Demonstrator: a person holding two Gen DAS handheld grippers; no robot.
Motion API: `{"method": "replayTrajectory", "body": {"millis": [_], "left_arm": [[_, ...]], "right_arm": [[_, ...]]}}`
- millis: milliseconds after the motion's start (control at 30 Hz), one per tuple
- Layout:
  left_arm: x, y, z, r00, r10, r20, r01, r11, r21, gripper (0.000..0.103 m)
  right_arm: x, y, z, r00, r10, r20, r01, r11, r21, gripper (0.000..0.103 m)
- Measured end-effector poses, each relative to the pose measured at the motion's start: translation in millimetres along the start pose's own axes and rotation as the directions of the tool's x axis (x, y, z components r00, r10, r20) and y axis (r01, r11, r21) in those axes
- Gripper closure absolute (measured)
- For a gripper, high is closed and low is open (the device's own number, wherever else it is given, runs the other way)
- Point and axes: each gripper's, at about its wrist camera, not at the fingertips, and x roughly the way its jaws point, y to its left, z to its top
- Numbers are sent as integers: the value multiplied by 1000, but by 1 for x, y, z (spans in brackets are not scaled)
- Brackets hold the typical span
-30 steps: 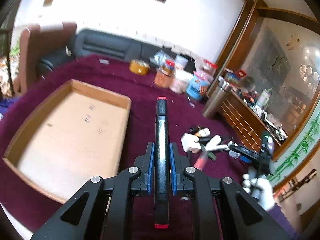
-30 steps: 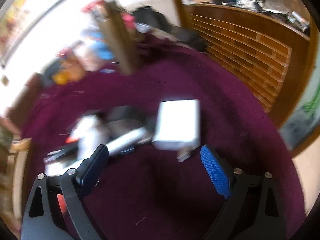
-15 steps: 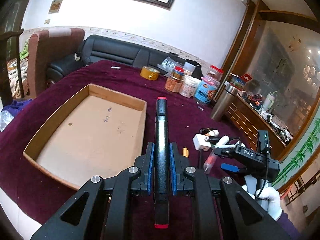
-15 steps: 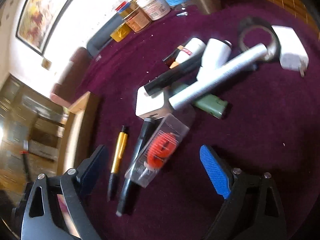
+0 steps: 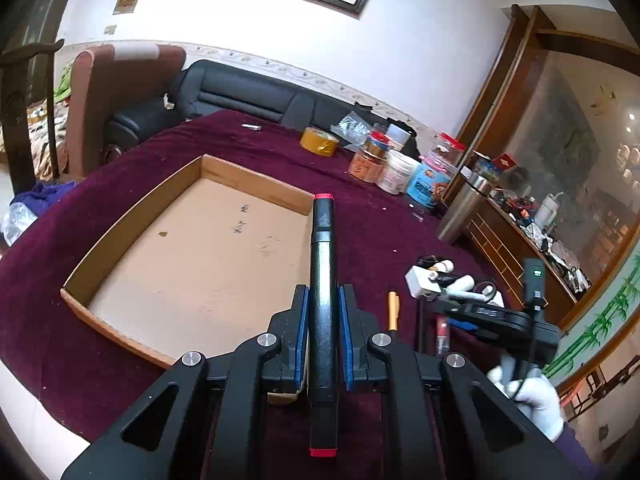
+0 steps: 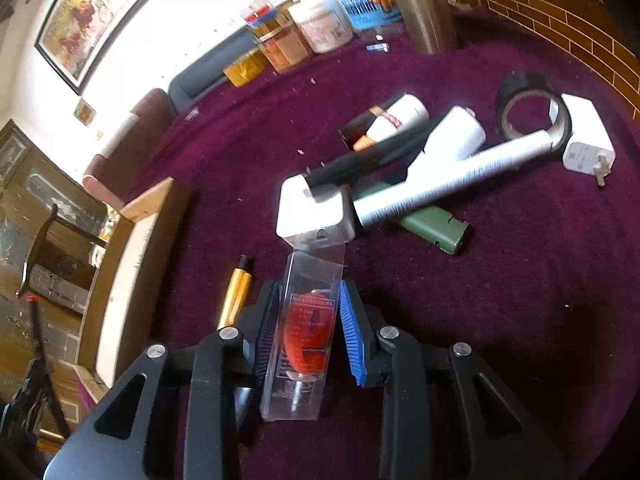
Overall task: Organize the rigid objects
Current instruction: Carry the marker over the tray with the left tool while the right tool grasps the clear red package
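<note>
- The left gripper [image 5: 323, 316] has its jaws clamped on a black marker [image 5: 322, 280] with red ends, held lengthwise along the fingers at the centre of the left wrist view.
- The cardboard tray [image 5: 132, 216] lies left of centre in that view, on the purple cloth [image 5: 360, 216]; the marker's far tip appears to sit over the tray's right wall.
- To place it well, I would carry the marker leftward past the wall, lower it until it lies flat near the tray floor, then spread the jaws; a release from height would likely let it roll.
- The right gripper [image 6: 306, 316] sits at lower centre of the right wrist view, its blue pads [image 6: 352, 332] against the sides of a clear plastic case [image 6: 306, 320] with a red item inside. The jaws look closed on it, though the case may still rest on the cloth.
- A gold pen [image 6: 236, 296] lies just left of the case; lifting straight up should avoid dragging it.
- The pile of chargers, tubes, tape and a green lighter [image 6: 434, 228] remains at upper right, well apart from the tray.
</note>
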Motion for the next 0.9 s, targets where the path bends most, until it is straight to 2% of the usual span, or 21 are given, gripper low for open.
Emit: {"method": "replayTrajectory", "body": {"millis": [200,300,433,567,700,900], "left_arm": [[3,16,3,999,37,1,-37,999,-21,92],[5,25,10,999,45,3,-45,998,-32,92],[18,32,25,998,64,-9,-64,998,-14,91],[42,38,42,995,95,-34,-95,995,14,92],[74,49,60,990,113,-81,-113,994,10,92],[124,58,81,982,95,-163,-95,995,7,92]], "right_arm": [[-23,42,9,993,105,47,-101,992,-74,77],[-26,70,13,984,174,38,-169,979,-118,77],[-13,104,21,965,260,-25,-261,955,-144,76],[27,138,30,938,318,-138,-335,934,-123,76],[70,168,33,928,301,-220,-332,935,-123,76],[127,196,49,945,186,-271,-232,961,-151,76]]}}
